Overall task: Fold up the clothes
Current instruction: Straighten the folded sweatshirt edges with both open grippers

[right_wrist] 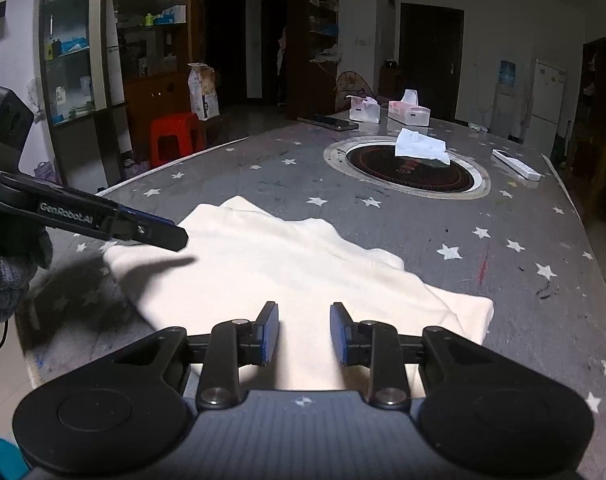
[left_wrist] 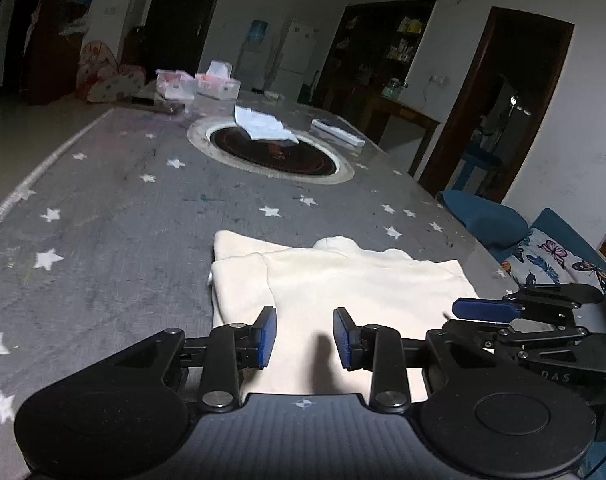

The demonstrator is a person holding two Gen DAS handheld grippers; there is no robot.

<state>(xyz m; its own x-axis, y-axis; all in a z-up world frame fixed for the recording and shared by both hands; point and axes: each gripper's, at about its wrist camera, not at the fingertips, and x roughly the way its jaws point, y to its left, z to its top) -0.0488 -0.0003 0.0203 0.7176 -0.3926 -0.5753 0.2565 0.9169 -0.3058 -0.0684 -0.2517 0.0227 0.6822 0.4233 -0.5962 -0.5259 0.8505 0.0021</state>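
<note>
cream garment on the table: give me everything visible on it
The cream garment looks like a soft knit top, plain, partly folded. A sleeve is folded across its body and a collar bump shows at the far edge. It lies flat on the grey star-print tablecloth near the table's edge. Both open grippers, left gripper and right gripper, hover over it; neither holds it.

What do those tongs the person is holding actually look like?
Both the left tongs and right tongs are matte black linkages with round pivot discs, silver bolts and blue pads. One arm reads "GenRobot.AI". The person's hand wears a grey knit glove.
</note>
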